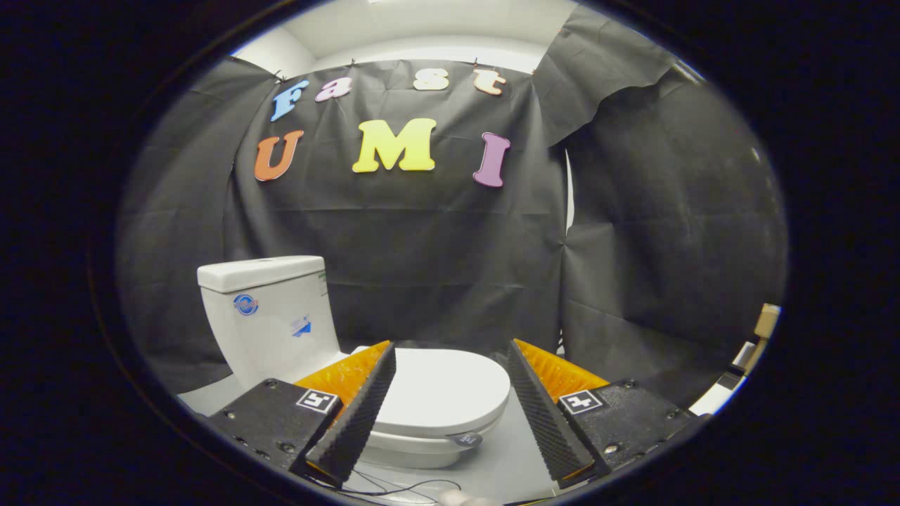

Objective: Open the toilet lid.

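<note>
Just ahead of the white ceramic toilet point(295, 330), the claw point(450, 393) hangs wide open, empty. Its closed white plastic lid point(443, 390) lies between the fingers; hooking the front rim from beneath should lift it cleanly.

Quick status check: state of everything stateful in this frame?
toilet lid: closed, lying flat on the bowl, untouched.
hand-held gripper: open, fingers spread wide, lid seen between them, no contact.
toilet tank: upright, cover on.
</note>
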`<act>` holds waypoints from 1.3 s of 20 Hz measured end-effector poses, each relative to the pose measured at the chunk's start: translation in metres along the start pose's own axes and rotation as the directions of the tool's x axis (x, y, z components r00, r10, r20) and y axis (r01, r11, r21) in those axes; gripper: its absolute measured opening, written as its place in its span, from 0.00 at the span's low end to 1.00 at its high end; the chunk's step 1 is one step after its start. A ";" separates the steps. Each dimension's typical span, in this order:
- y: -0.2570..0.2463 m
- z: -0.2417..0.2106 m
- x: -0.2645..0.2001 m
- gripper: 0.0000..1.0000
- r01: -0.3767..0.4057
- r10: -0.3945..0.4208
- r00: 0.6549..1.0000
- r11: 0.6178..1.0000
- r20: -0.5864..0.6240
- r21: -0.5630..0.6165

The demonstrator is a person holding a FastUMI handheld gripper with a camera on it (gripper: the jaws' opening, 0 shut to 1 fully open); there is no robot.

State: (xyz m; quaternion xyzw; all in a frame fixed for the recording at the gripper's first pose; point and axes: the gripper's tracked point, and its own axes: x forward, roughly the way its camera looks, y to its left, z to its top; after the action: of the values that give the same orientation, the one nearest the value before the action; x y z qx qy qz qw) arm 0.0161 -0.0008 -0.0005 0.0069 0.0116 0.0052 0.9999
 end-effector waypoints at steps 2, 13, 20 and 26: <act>-0.004 0.002 0.012 0.99 -0.006 0.006 1.000 1.000 -0.011 0.022; -0.051 -0.074 0.090 0.98 -0.043 0.121 0.966 0.946 -0.228 0.321; -0.069 -0.162 0.106 1.00 0.068 0.221 0.891 0.799 -0.397 0.598; -0.063 -0.214 0.108 0.98 0.155 0.294 0.836 0.683 -0.464 0.713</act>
State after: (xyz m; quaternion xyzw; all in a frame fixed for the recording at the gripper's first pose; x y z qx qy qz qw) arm 0.1195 -0.0599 -0.2179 0.4009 0.2956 0.0417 0.8661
